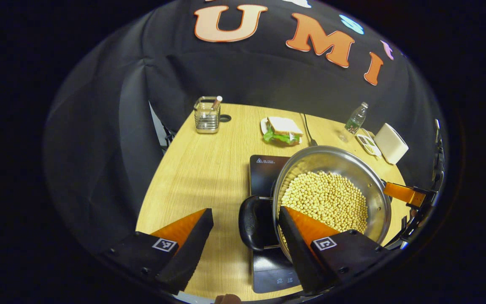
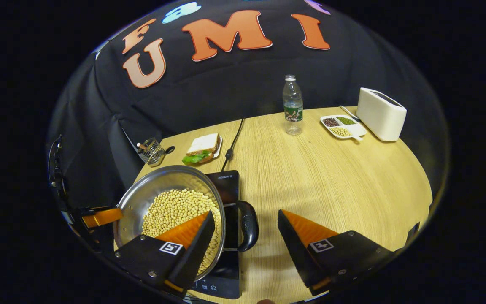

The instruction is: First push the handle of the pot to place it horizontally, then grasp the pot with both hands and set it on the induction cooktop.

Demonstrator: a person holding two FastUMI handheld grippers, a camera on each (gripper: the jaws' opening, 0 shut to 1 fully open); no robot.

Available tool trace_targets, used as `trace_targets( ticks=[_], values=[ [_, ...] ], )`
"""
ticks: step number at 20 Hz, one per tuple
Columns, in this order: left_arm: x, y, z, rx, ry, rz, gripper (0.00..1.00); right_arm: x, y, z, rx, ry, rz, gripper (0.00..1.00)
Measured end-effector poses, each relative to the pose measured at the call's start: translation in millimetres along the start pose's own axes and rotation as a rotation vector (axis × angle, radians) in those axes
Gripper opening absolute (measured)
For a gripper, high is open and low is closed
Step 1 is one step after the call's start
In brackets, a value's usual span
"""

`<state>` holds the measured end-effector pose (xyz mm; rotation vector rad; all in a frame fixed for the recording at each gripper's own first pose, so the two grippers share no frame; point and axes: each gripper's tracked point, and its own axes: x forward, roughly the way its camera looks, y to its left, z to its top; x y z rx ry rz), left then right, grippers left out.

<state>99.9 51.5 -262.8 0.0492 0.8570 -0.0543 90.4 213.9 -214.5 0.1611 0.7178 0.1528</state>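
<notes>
Pot [image 1: 331,190] of pale beans sits over the black induction cooktop [image 1: 266,169], its steel bowl covering most of the glass, so the placing step looks done or very nearly done; whether the base rests fully on the cooktop or hangs just above it I cannot tell. One black loop handle [image 1: 253,221] lies level, between the fingers of the left gripper [image 1: 245,236], whose jaws stand spread with nothing clamped. In the right gripper view the other handle [image 2: 247,226] lies between the fingers of the right gripper [image 2: 245,240], likewise spread wide and off the metal. By my reading, pushing the handle flat is finished, and what is left is drawing both grippers clear. Farther back on the tabletop [image 2: 331,177] are a sandwich [image 2: 203,147], a water bottle [image 2: 292,105] and a toaster [image 2: 381,114].
</notes>
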Motion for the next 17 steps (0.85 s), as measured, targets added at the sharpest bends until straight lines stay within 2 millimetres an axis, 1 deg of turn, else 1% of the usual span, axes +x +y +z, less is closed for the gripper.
trace_targets(
  ticks=[1, 2, 4, 6, 9, 10, 11, 13, 15, 17],
  values=[
    [-15.7, 3.8, 14.3, 0.017, -0.061, 0.031, 1.0, -8.5, -0.1, 4.7, -0.014, -0.022, -0.001, 0.93],
    [-33.9, 2.5, 28.6, 0.019, -0.125, 0.042, 1.0, -16.9, -0.2, 13.5, -0.033, -0.052, -0.006, 0.93],
    [-70.9, -7.6, 58.3, 0.002, -0.256, 0.034, 0.98, -37.0, 1.8, 30.5, -0.074, -0.121, -0.019, 0.93],
    [-114.9, -8.2, 90.0, -0.002, -0.401, 0.057, 0.98, -61.1, 4.1, 49.1, -0.113, -0.201, -0.019, 0.93],
    [-178.4, -14.6, 124.6, 0.02, -0.624, 0.117, 0.98, -102.5, 4.6, 74.9, -0.17, -0.326, -0.027, 0.94],
    [-197.8, -21.0, 130.0, 0.027, -0.677, 0.122, 0.97, -118.6, 4.2, 83.3, -0.187, -0.368, -0.031, 0.93],
    [-221.3, -26.6, 134.0, 0.032, -0.719, 0.122, 0.98, -134.6, 2.6, 93.1, -0.198, -0.41, -0.035, 0.93],
    [-258.2, -37.4, 139.1, 0.033, -0.776, 0.117, 0.97, -167.6, -6.4, 106.7, -0.205, -0.491, -0.052, 0.93],
    [-284.5, -45.9, 140.0, 0.036, -0.798, 0.099, 0.97, -200.1, -16.1, 116.4, -0.214, -0.552, -0.068, 0.93],
    [-304.1, -55.8, 140.0, 0.045, -0.814, 0.072, 0.97, -228.3, -28.3, 122.1, -0.221, -0.606, -0.09, 0.94]
  ],
)
